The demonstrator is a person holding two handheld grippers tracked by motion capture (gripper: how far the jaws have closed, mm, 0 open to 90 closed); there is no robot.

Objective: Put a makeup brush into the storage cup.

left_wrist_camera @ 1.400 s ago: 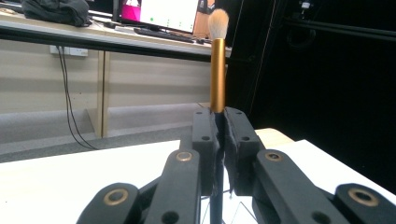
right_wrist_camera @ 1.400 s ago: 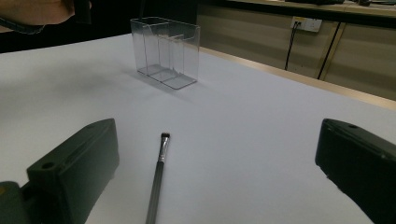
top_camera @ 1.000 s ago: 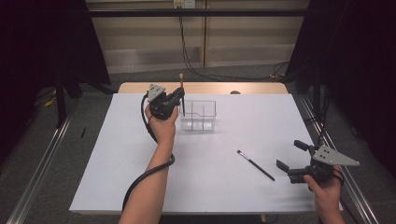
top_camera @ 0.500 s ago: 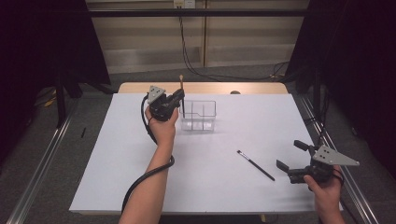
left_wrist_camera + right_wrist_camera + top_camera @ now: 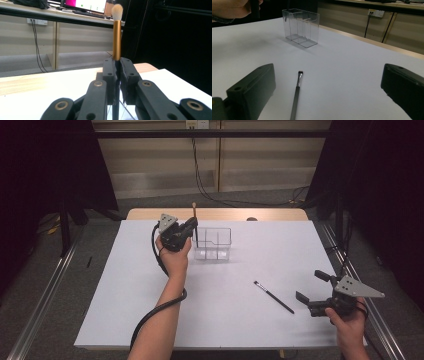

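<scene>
**Brush held upright over the organiser, a second one waiting**

We hold a makeup brush upright in the left gripper, jaws clenched on its dark handle, just at the left end of the clear acrylic organiser. In the left gripper view the gold ferrule and pale bristle tuft rise straight out from between the pads, so the bristles point up and the handle end points down. We judge that this is deliberate: a brush stored handle-first stands on its blunt end and keeps its bristles clean and unbent. The vertical hold also lines the handle up with the narrow slot, so it can drop between the dividers without catching on a wall. Whether the handle tip is already inside the left compartment or just above its rim, we cannot tell from the high view.

The organiser stands toward the far edge of the white table, open side up, where both hands can reach it.

Our right gripper rests low near the right edge, jaws spread wide and grasping nothing. Between those jaws, in the right gripper view, lies a thin black brush flat on the table, its small flat bristle end pointing away toward the organiser. We read this as the right hand lined up for the next pick; a thin handle lying flat will need the pads to close low, close to the tabletop.
</scene>
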